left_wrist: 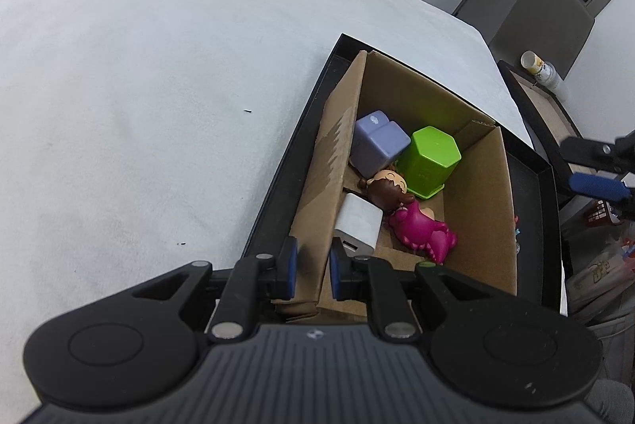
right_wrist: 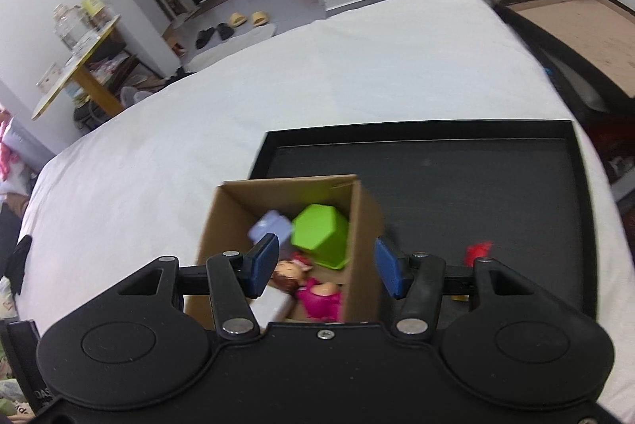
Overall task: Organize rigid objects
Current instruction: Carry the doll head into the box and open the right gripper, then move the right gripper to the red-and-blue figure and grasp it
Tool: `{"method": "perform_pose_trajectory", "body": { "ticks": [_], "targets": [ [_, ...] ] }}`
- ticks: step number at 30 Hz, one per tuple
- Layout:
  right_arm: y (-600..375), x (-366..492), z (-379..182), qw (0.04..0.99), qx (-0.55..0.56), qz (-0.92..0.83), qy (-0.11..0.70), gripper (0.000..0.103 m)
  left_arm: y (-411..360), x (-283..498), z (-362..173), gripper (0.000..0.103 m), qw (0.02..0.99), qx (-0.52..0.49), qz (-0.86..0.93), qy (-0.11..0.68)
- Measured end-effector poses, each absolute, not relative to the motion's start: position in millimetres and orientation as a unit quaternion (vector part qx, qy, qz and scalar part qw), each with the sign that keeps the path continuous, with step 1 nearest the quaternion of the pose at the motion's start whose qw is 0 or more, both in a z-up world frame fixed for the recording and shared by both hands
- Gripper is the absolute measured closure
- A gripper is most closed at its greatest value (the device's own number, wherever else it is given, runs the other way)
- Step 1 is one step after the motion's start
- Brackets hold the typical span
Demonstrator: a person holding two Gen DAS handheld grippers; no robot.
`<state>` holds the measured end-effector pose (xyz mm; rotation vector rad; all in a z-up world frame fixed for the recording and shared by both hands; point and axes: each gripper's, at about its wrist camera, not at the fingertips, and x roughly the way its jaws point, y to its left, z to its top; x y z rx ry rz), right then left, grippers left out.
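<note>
So the brown corrugated cardboard box (left_wrist: 468, 185) sits on a shallow black rectangular tray (right_wrist: 436, 162) at the lower right of the left wrist view, on a white cloth-covered table (left_wrist: 139, 86). Inside it: a lavender plastic block (left_wrist: 379, 142), a lime-green hexagonal plastic cup (left_wrist: 430, 160) turned upside down, a small doll with brown hair and a magenta dress (left_wrist: 405, 213) lying on its side, and a white cube-shaped charger (left_wrist: 359, 225).

All of it looks like hard, light plastic, probably a bit slick, nothing fragile. The box is the floppy part, thin walls that'll bend. I'd take it by a wall edge, pinched flat.

That's what the left gripper (left_wrist: 313, 265) is doing: clamped tight on the near-left wall of the box, angled steeply down at the bottom centre of its frame.

The right gripper (right_wrist: 325, 265) has its jaws partly spread with nothing in them, tilted down over the near end of the box, one blue pad above the inside, the other outside the right wall. A small red object (right_wrist: 478, 251) lies on the tray at right, too blurred to identify.
</note>
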<state>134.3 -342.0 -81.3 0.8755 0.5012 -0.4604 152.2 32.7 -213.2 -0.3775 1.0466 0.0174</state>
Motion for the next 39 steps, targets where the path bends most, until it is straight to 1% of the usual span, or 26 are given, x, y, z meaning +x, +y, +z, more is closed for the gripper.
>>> {"method": "perform_pose_trajectory", "body": {
  "ticks": [14, 22, 31, 34, 35, 36, 37, 39],
  "targets": [
    [-369, 112, -124, 0.818, 0.445, -0.268, 0.248, 0.048, 32, 153, -214, 0.088, 0.849, -0.179, 0.012, 0.497],
    [-382, 119, -170, 0.791, 0.461, -0.289, 0.280, 0.048, 33, 156, -214, 0.089, 0.850, -0.182, 0.010, 0.494],
    [-393, 131, -207, 0.765, 0.476, -0.309, 0.304, 0.048, 35, 155, -213, 0.089, 0.850, -0.184, 0.007, 0.493],
    [-393, 140, -218, 0.759, 0.467, -0.314, 0.327, 0.049, 36, 154, -213, 0.089, 0.851, -0.184, 0.004, 0.492],
    [-392, 142, -221, 0.760, 0.467, -0.310, 0.330, 0.051, 35, 154, -213, 0.089, 0.851, -0.185, 0.004, 0.492],
    [-391, 145, -224, 0.761, 0.464, -0.304, 0.337, 0.071, 36, 154, -213, 0.089, 0.851, -0.186, 0.004, 0.492],
    [-390, 147, -226, 0.760, 0.462, -0.299, 0.345, 0.076, 36, 154, -213, 0.089, 0.850, -0.187, 0.004, 0.492],
    [-385, 147, -223, 0.764, 0.457, -0.291, 0.350, 0.078, 35, 154, -212, 0.089, 0.851, -0.186, 0.004, 0.491]
  ]
}}
